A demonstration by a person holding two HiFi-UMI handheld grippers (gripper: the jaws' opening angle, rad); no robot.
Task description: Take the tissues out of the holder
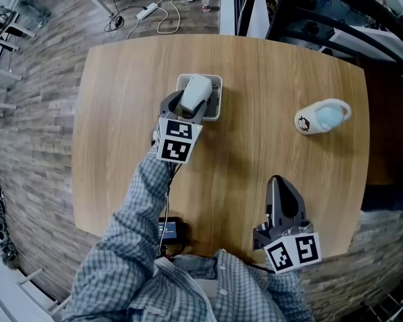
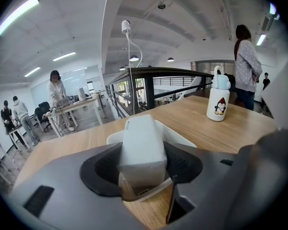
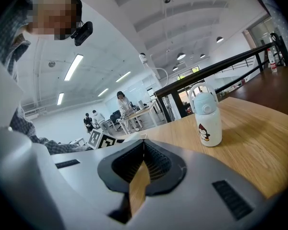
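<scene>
A white tissue pack (image 1: 196,92) stands tilted in a pale rectangular holder (image 1: 215,114) on the far middle of the round wooden table. My left gripper (image 1: 190,107) reaches over the holder's near side. In the left gripper view the tissue pack (image 2: 141,145) sits between the two dark pads (image 2: 103,169), which touch it on both sides, with the holder's rim (image 2: 182,137) behind it. My right gripper (image 1: 275,180) rests near the table's front right, its jaws shut with nothing between them, as the right gripper view (image 3: 143,143) also shows.
A white bottle with a blue lid and penguin print (image 1: 322,117) lies at the table's right; it shows too in the left gripper view (image 2: 218,101) and right gripper view (image 3: 206,119). A black device (image 1: 169,230) sits at the near edge. People stand beyond a railing.
</scene>
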